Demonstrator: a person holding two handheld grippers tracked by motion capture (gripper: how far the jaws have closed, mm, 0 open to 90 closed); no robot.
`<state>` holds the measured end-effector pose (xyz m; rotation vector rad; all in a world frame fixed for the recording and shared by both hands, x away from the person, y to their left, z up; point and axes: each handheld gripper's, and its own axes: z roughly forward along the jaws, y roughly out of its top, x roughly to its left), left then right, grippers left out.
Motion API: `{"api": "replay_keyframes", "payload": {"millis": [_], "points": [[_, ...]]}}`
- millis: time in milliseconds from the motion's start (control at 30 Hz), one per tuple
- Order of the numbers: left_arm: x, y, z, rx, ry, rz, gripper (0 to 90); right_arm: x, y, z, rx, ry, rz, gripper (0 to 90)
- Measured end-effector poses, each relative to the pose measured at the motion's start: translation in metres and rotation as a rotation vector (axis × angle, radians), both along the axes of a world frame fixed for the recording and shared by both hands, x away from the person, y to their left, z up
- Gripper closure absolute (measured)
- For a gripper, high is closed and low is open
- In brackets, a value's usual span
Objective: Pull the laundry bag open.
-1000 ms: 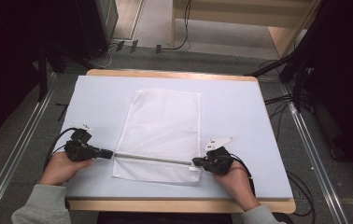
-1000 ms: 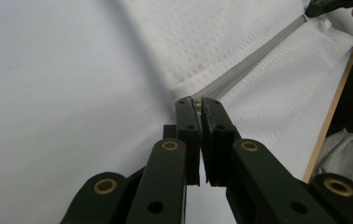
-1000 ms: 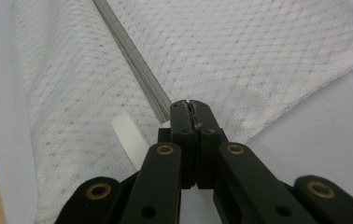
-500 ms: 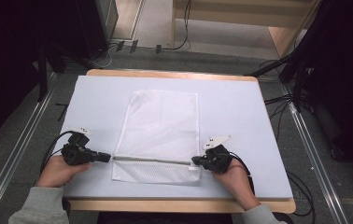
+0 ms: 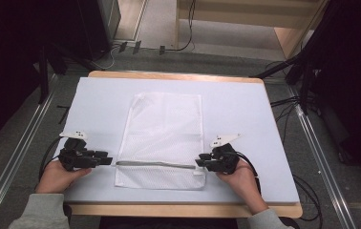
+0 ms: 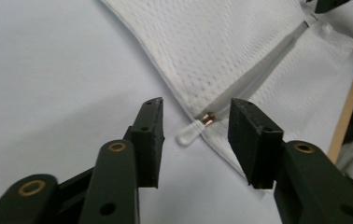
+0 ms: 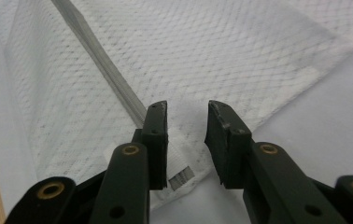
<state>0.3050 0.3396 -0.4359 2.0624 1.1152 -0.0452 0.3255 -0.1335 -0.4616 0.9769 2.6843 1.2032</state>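
Both your left gripper (image 6: 194, 135) and right gripper (image 7: 187, 140) have just spread their jaws, releasing the zipper pull (image 6: 192, 131) and the mesh bag (image 5: 166, 129) near the tabletop's front edge, so the zipper seems closed.

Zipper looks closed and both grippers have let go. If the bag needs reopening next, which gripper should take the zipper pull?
Left, probably. The zipper pull lies between the open jaws of the left gripper, untouched. The right gripper, also open, sits at the mesh bag's opposite edge, better placed to pin the fabric.
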Motion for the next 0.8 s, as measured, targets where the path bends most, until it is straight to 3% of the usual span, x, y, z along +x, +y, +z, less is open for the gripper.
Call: {"api": "replay_keyframes", "payload": {"millis": [133, 333, 633, 800], "points": [[0.001, 0.003, 0.002, 0.013, -0.033, 0.038, 49.1, 0.002, -0.006, 0.002, 0.011, -0.009, -0.024, 67.3], [0.003, 0.005, 0.001, 0.041, -0.049, 0.064, 44.0, 0.003, -0.013, 0.004, 0.012, -0.041, -0.062, 58.9], [0.007, 0.009, -0.001, 0.060, -0.048, 0.112, 38.5, 0.008, -0.025, 0.003, 0.025, -0.035, -0.129, 49.8], [0.009, 0.009, -0.002, 0.082, -0.045, 0.126, 37.2, 0.008, -0.027, 0.003, 0.021, -0.033, -0.140, 47.8]]}}
